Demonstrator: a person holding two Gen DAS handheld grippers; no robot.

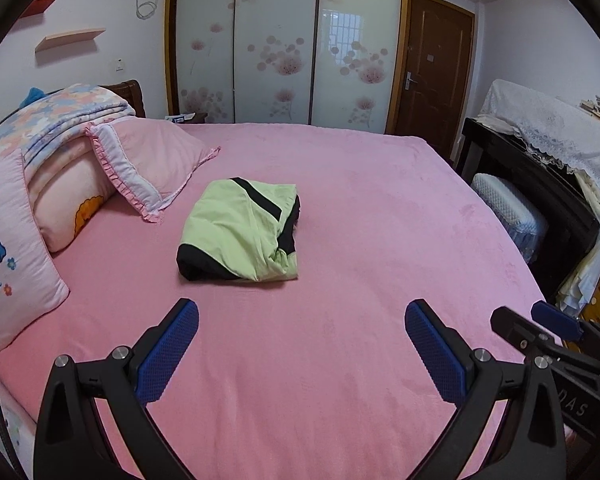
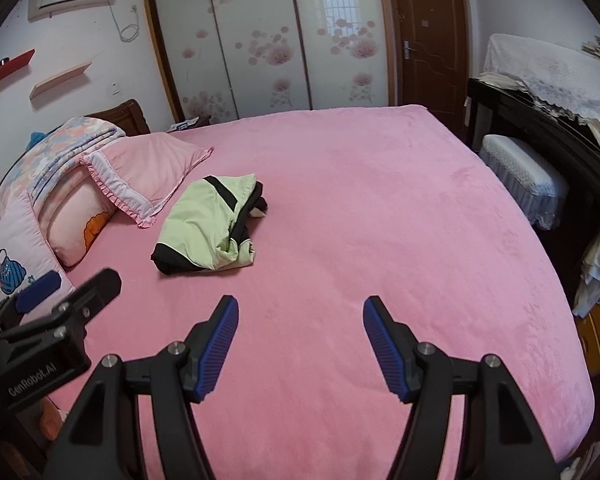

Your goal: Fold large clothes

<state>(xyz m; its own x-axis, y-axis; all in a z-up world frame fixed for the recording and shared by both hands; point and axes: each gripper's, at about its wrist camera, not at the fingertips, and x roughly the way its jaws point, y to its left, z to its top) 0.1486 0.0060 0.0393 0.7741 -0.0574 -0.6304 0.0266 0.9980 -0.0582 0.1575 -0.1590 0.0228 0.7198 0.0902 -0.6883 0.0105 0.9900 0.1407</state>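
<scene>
One folded garment (image 1: 240,232) (green, black-trimmed) beside three pillows (image 1: 152,164).

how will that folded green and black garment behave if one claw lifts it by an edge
The green and black garment looks like thin, creased cloth, so it would probably droop and unfold. Its loose layers suggest it is light and, pushed across the pink bedsheet, would bunch rather than slide.

Bed (image 1: 379,240), pink cover: one folded green-and-black garment (image 1: 240,232) mid-bed; pillows (image 1: 156,160) and folded quilt (image 1: 72,116) stacked at headboard end
</scene>
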